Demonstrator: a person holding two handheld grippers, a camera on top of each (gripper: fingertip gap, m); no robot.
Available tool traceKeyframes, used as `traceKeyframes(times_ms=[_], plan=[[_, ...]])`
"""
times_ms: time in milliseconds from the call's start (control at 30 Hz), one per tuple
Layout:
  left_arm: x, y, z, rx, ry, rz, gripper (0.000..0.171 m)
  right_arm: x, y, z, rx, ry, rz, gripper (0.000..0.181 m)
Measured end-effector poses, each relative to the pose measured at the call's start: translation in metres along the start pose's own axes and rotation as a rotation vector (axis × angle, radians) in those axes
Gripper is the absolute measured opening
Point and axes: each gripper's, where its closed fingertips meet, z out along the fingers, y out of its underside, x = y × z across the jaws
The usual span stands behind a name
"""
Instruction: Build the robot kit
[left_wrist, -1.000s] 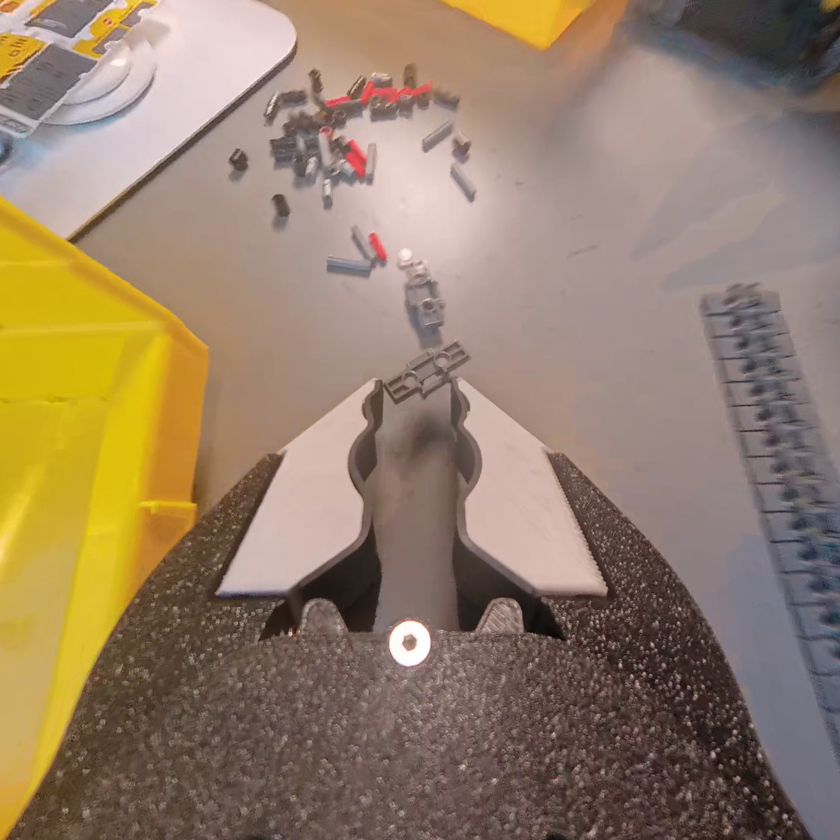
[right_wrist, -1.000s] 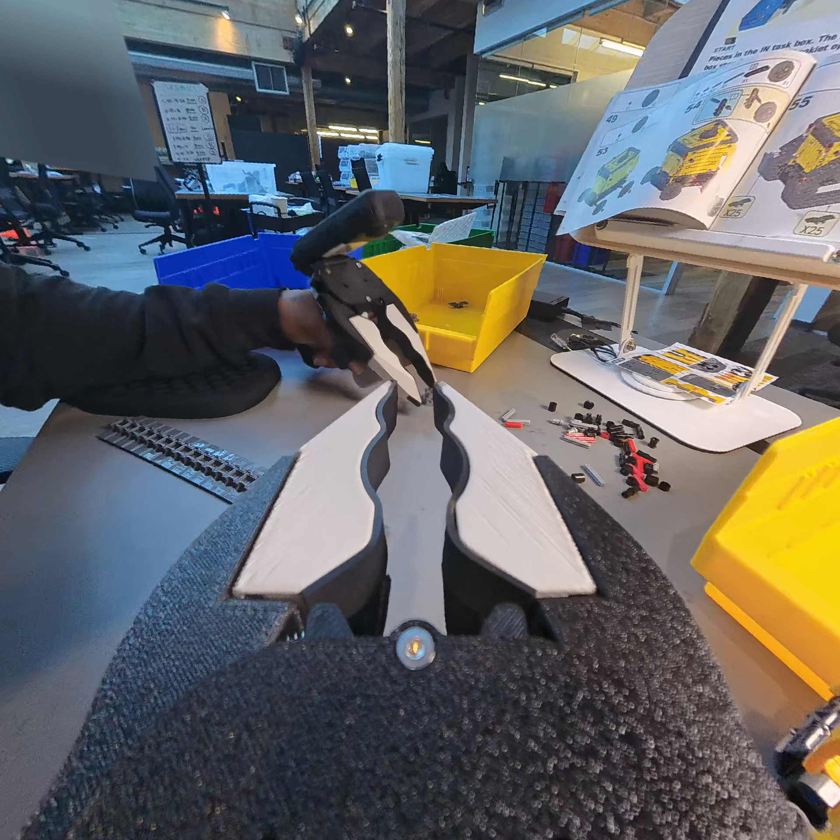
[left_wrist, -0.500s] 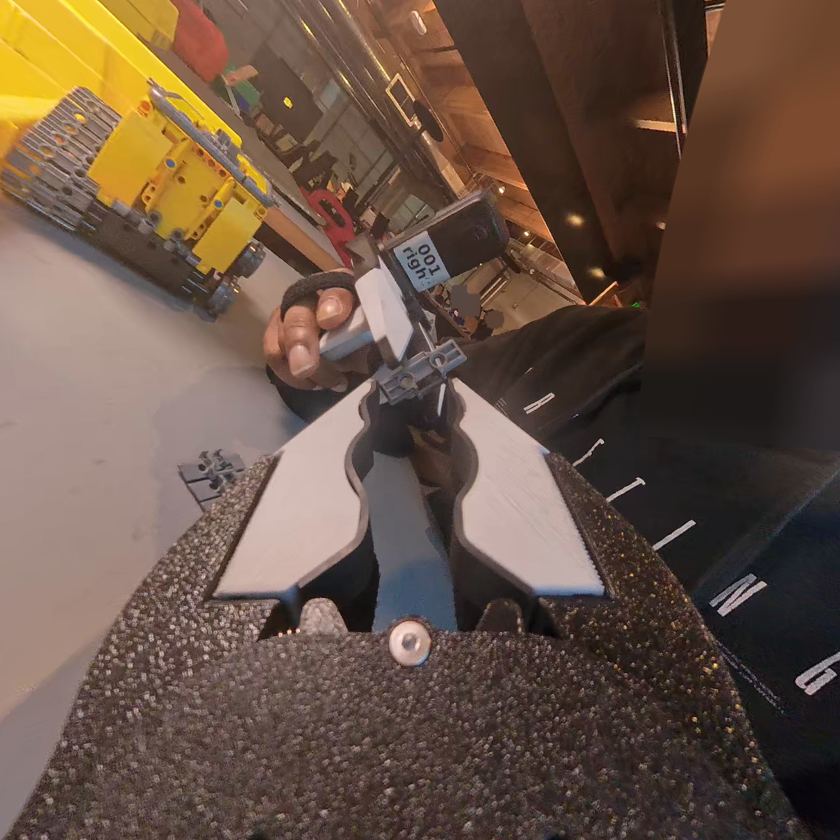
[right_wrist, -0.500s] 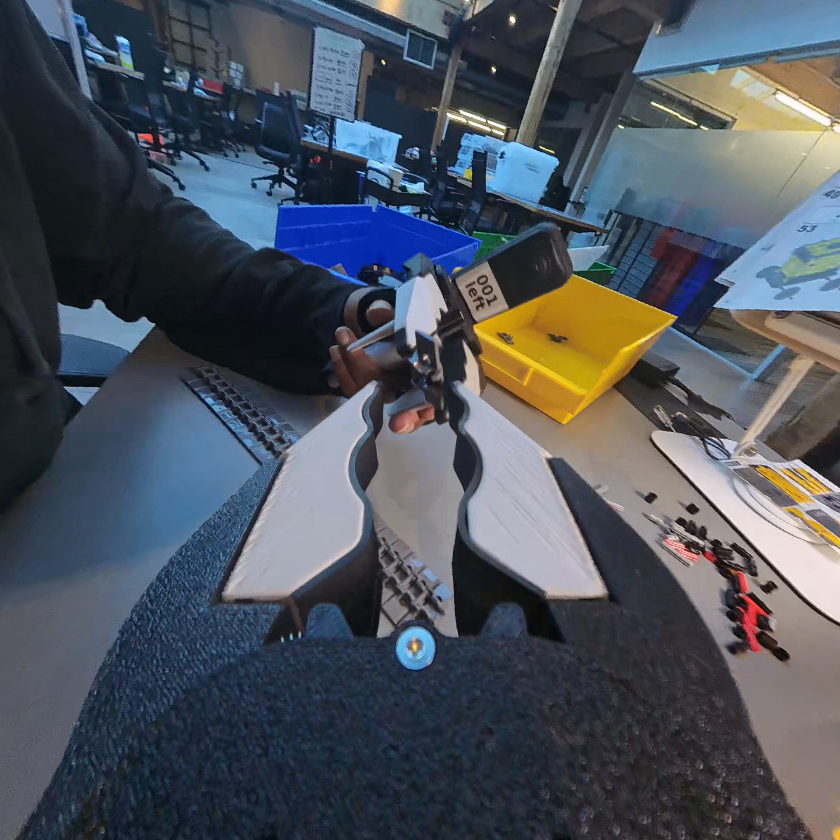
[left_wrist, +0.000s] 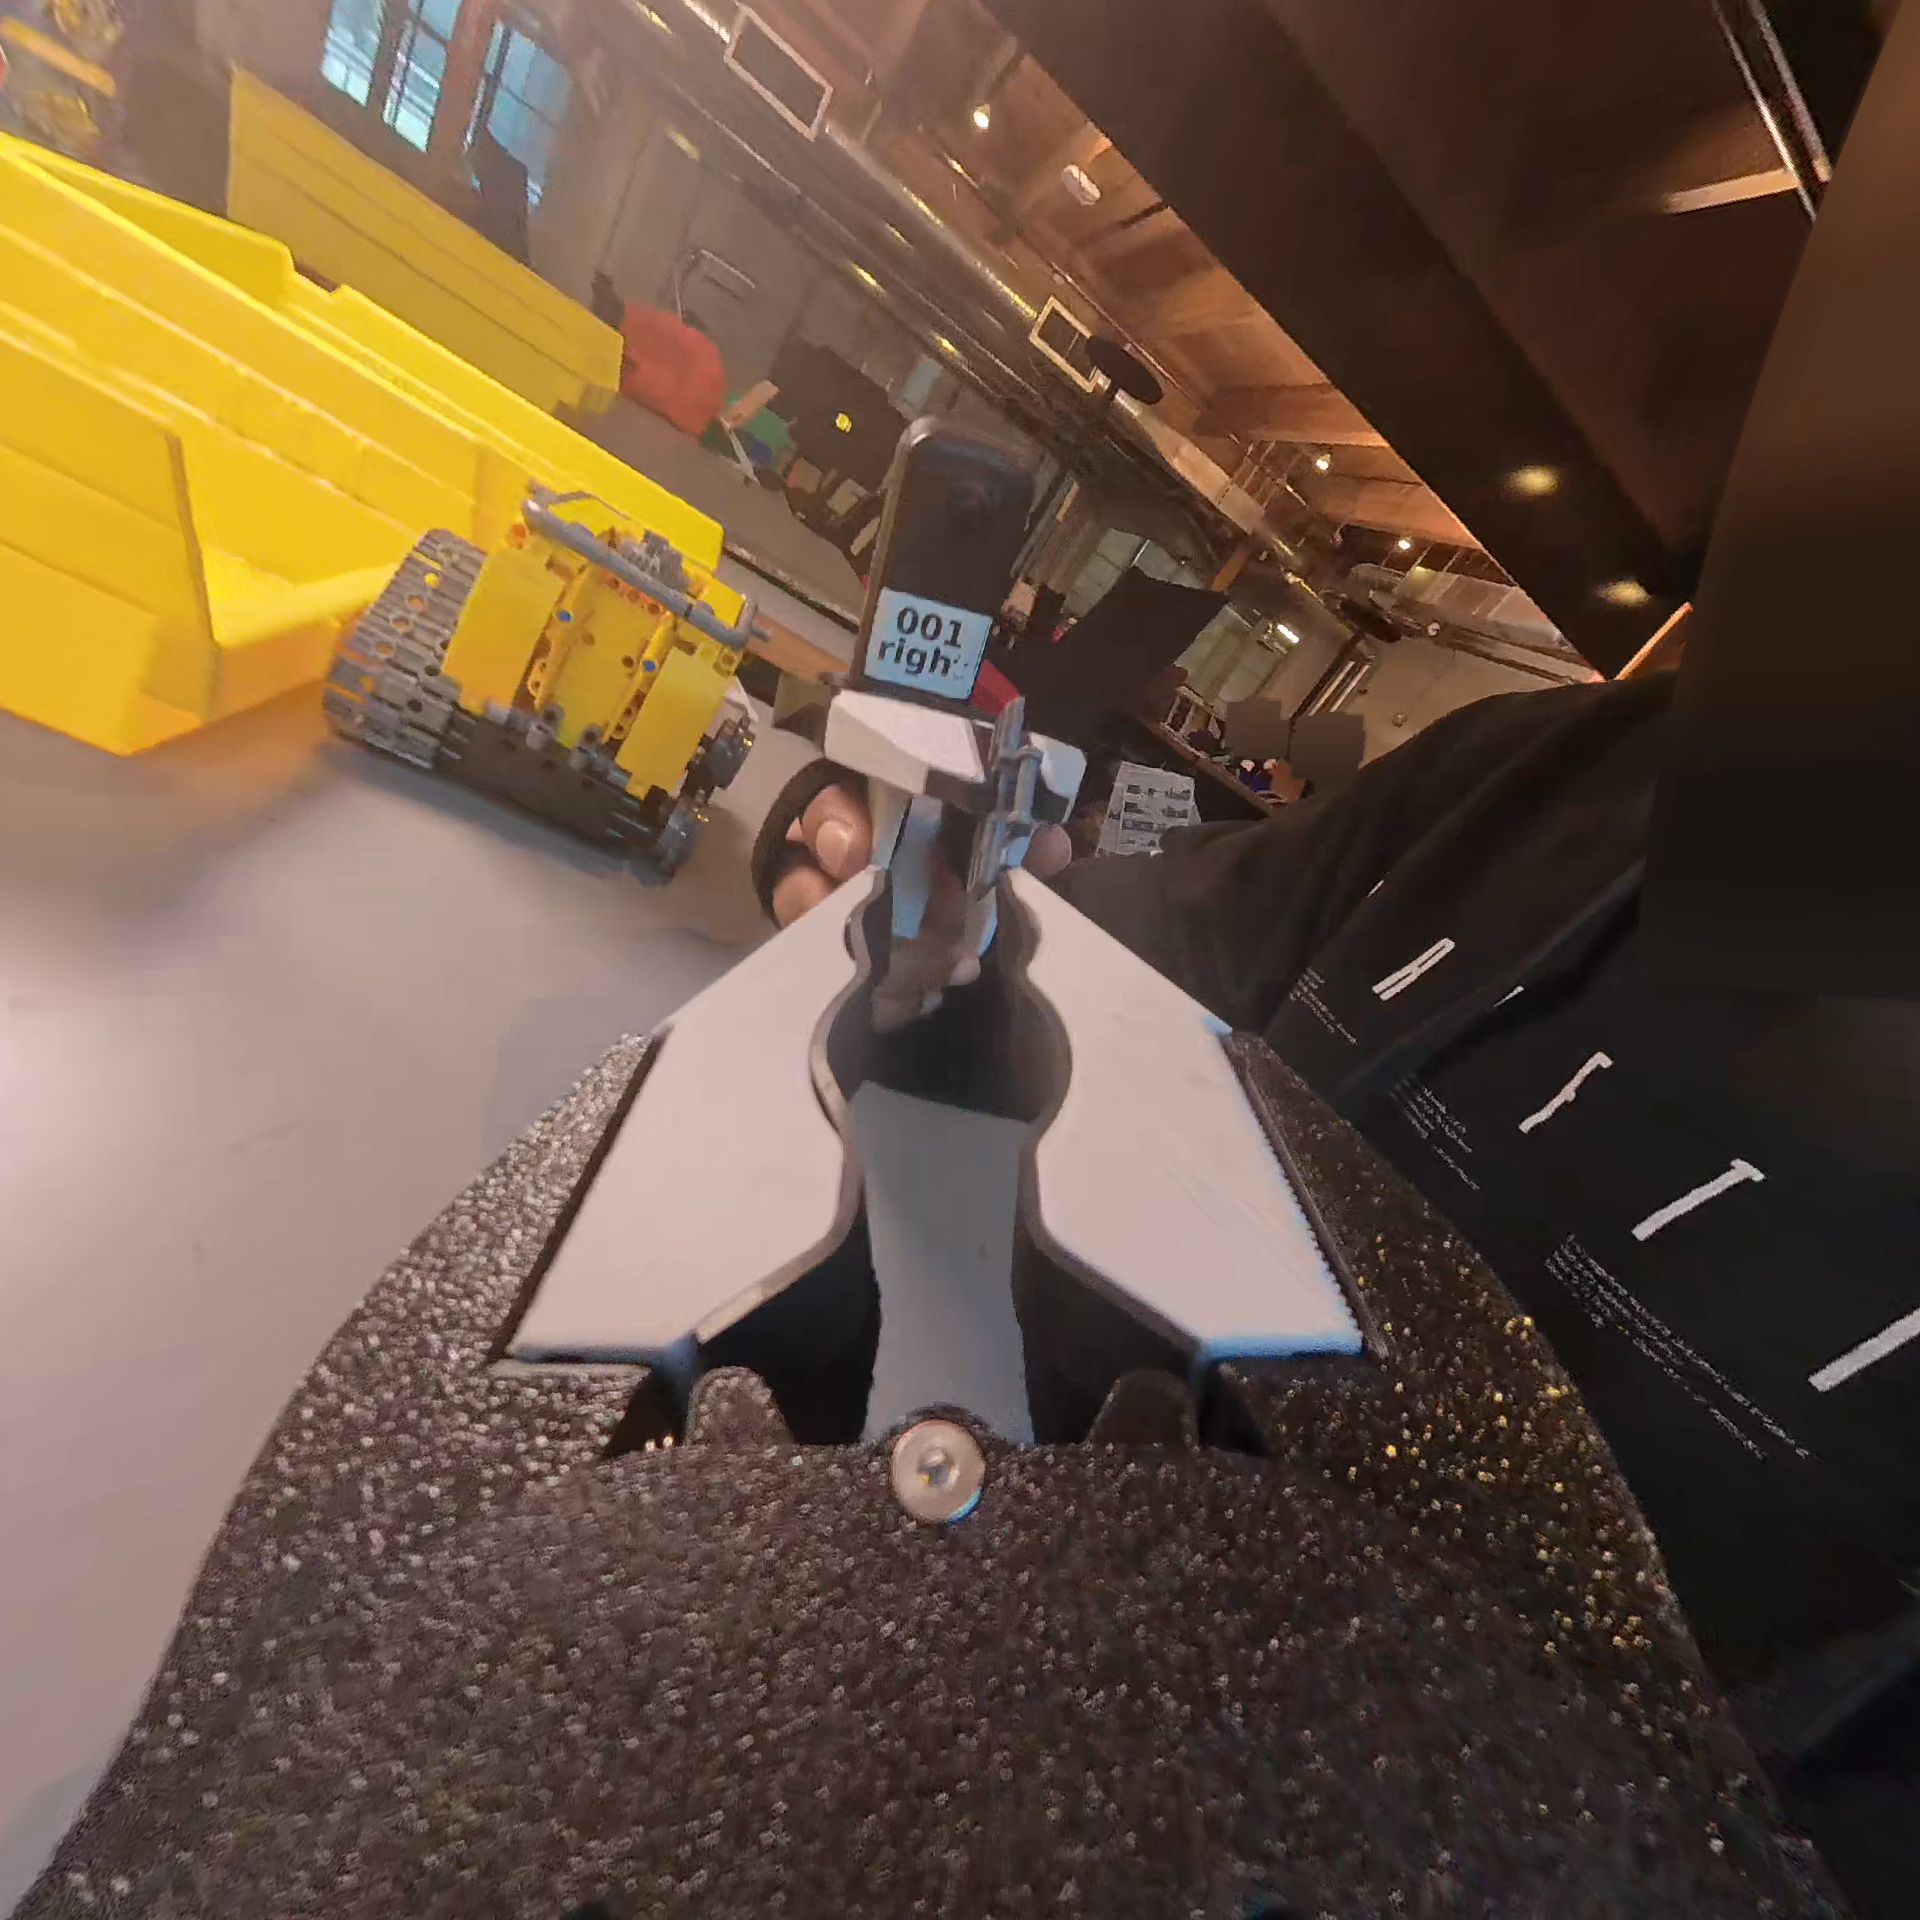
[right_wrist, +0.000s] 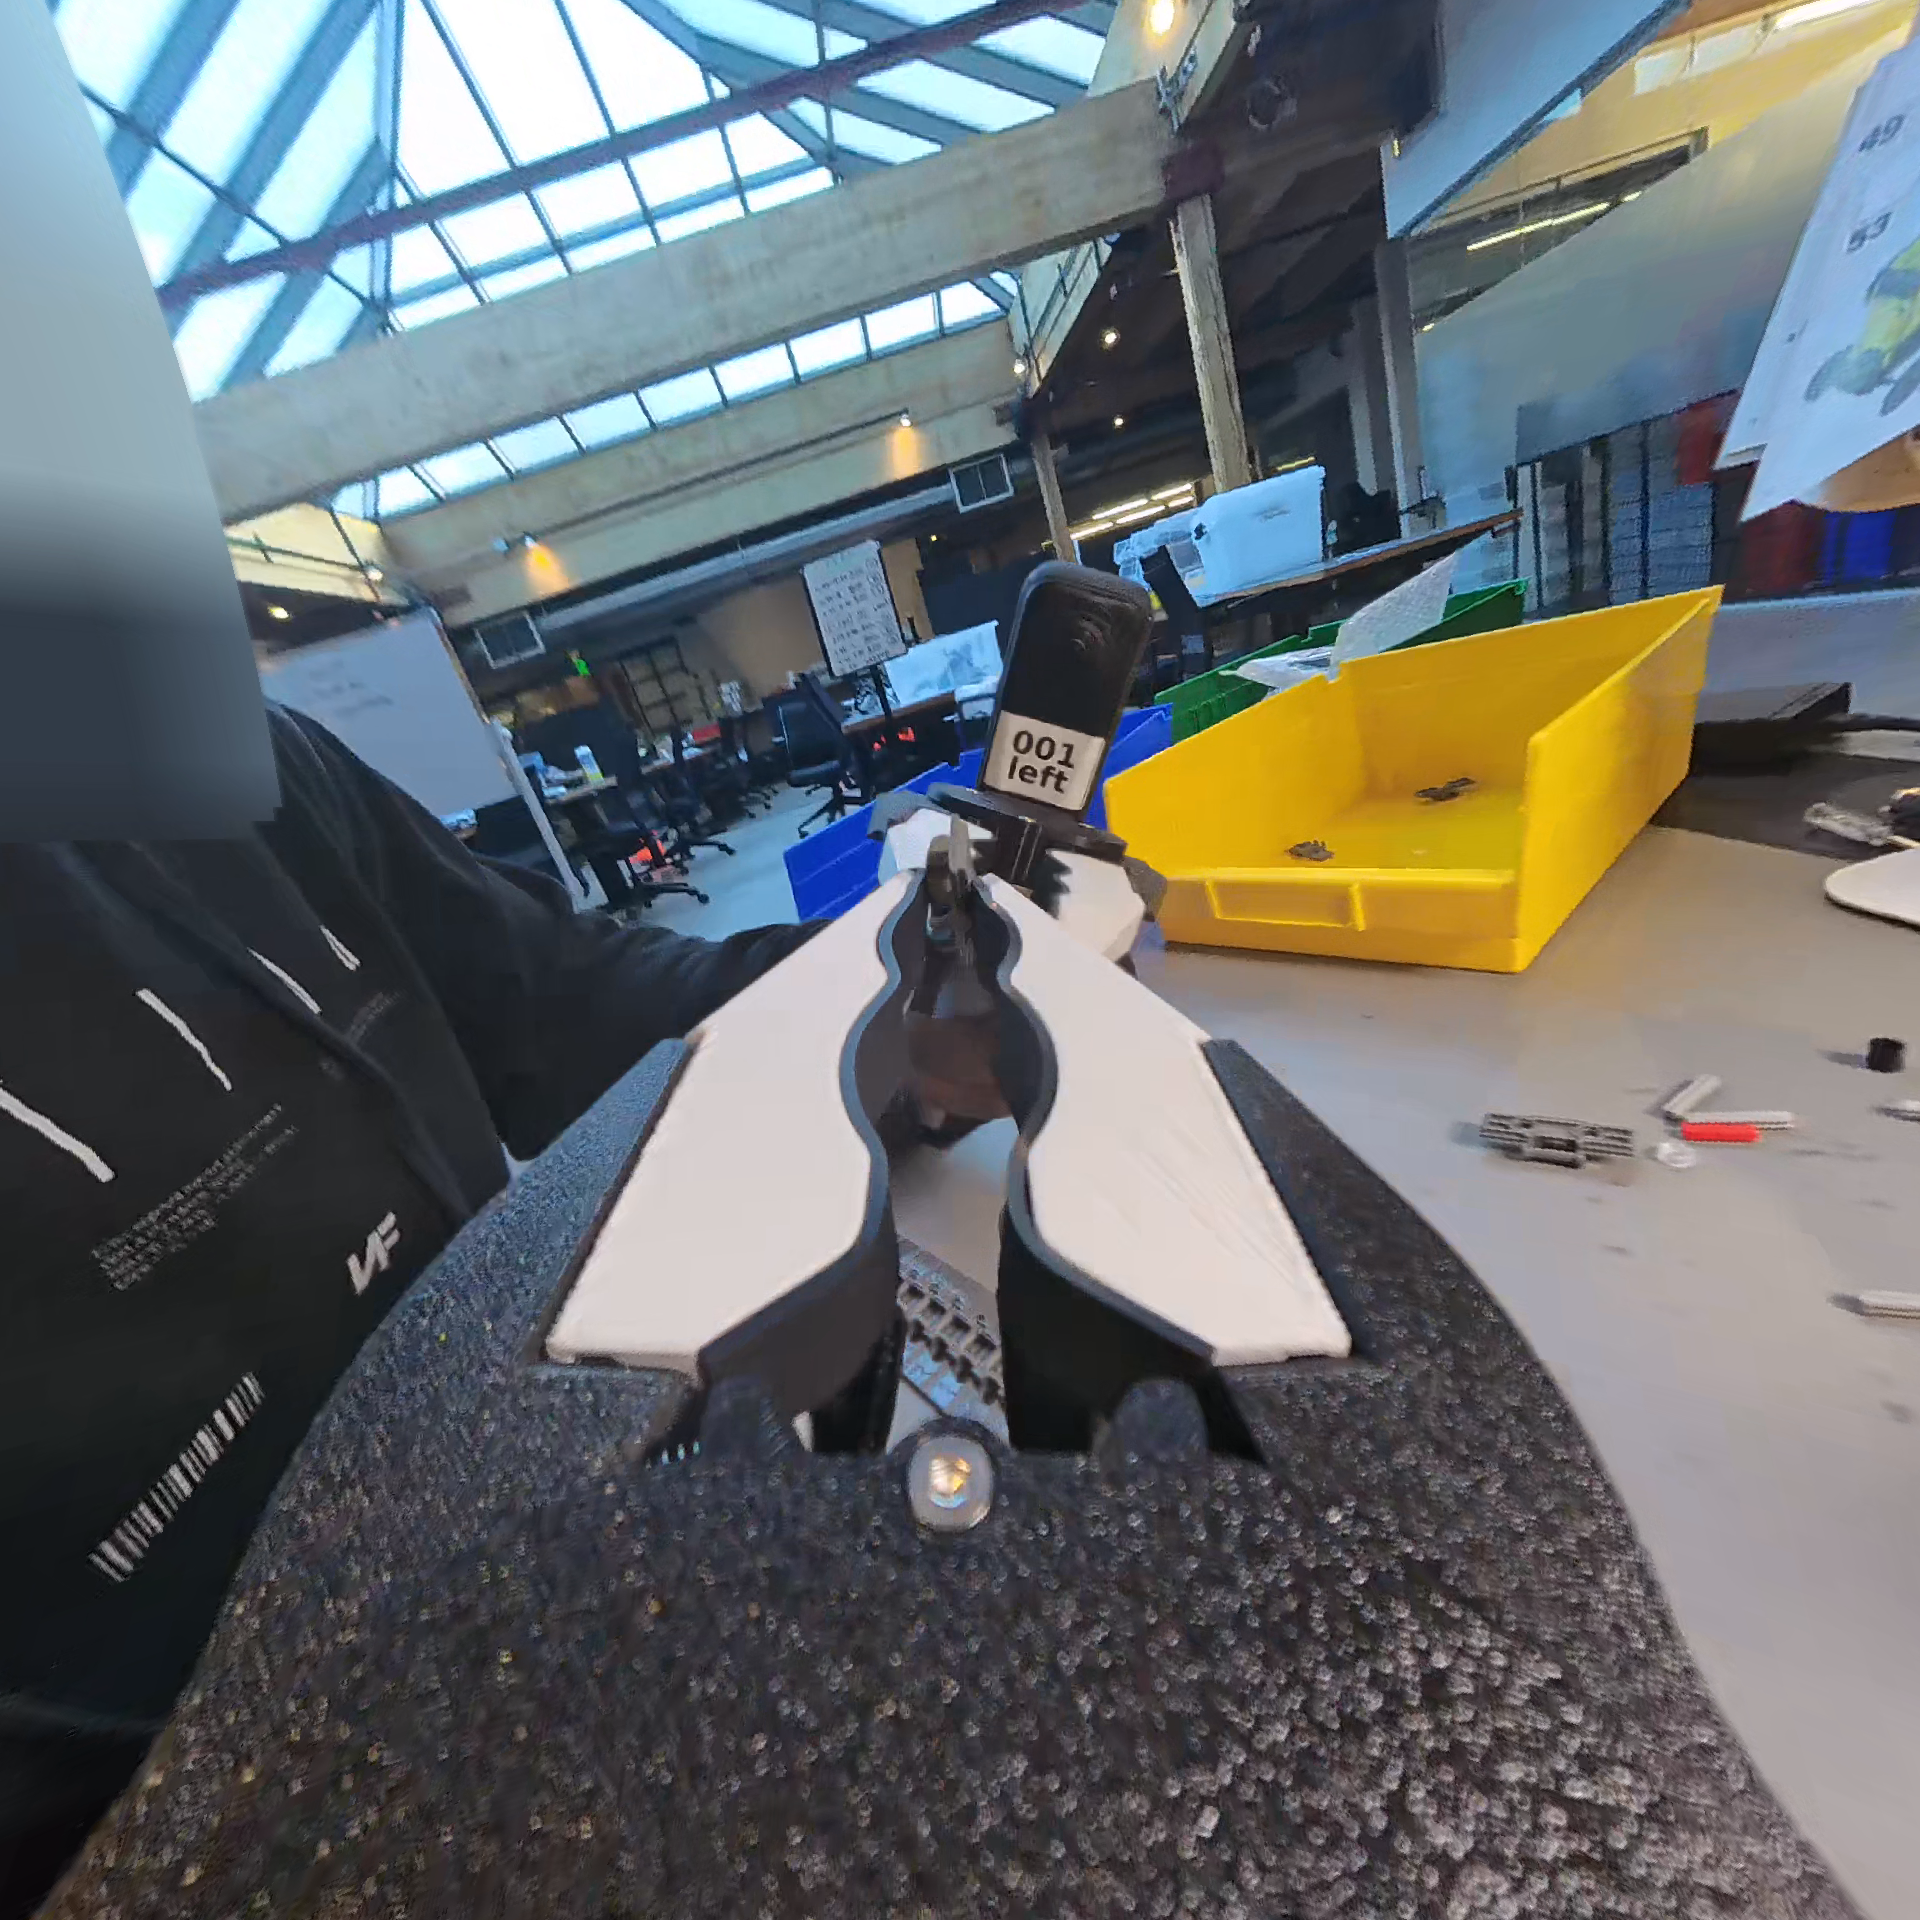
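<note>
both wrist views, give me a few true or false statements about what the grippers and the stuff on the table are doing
1. The left gripper is shut on a small grey toy-brick plate. True.
2. The yellow tracked toy-brick vehicle stands inside a yellow bin. False: it stands on the grey table, beside the stacked yellow bins.
3. The right gripper faces the left gripper, tip to tip, above the table. True.
4. The yellow bin in the right wrist view is packed full. False: only a few small dark pieces lie in it.
5. The loose red pin is held by the right gripper. False: it lies on the table.
</note>
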Motion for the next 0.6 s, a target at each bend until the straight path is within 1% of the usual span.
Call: traceKeyframes(times_ms=[100, 133, 367, 500, 600], plan=[[-0.001, -0.006, -0.001, 0.025, -0.033, 0.025, 0.004, 0.008, 0.003, -0.001, 0.005, 0.02, 0.046, 0.008], [-0.002, -0.006, -0.002, 0.024, -0.049, 0.034, 0.002, 0.01, 0.004, -0.001, -0.001, 0.026, 0.053, 0.008], [-0.005, -0.004, -0.007, 0.004, -0.088, 0.047, 0.001, 0.013, 0.01, -0.001, -0.027, 0.035, 0.069, 0.008], [-0.002, -0.013, -0.006, 0.099, -0.062, 0.0, 0.0, 0.012, 0.005, -0.002, 0.01, 0.023, 0.079, 0.01], [-0.002, -0.016, -0.004, 0.146, -0.056, -0.03, 0.0, 0.013, 0.001, -0.002, 0.036, 0.042, 0.065, 0.008]])
